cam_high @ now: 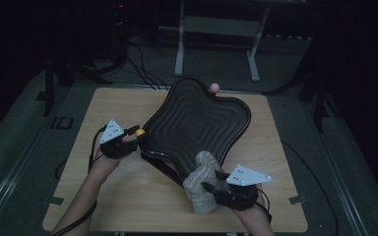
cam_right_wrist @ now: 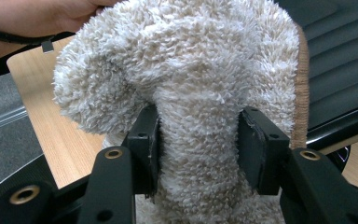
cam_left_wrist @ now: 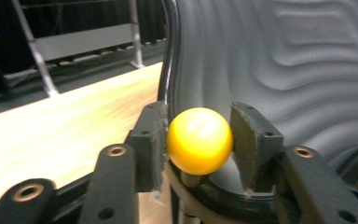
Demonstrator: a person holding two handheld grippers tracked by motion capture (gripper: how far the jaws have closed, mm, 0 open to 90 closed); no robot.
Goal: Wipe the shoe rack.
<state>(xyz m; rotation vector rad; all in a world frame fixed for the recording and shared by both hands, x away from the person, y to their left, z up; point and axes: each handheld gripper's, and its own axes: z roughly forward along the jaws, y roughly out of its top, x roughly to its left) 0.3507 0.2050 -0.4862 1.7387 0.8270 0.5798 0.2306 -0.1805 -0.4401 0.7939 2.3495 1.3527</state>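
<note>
With the left gripper (cam_high: 129, 140) clamped on the yellow knob (cam_left_wrist: 199, 140) at frame centre and the right gripper (cam_high: 220, 183) pinching the fluffy cloth (cam_right_wrist: 186, 93), hard wiping could tip the black tray (cam_high: 197, 123).

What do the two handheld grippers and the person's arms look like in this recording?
Both the left gripper and the right gripper are black, each topped by a grey three-cornered plate with small dark dots. Their jaws are black bars with brass-coloured rivets and flat dark pads. A black cable trails from the left one. The forearms are bare, no sleeves.
</note>
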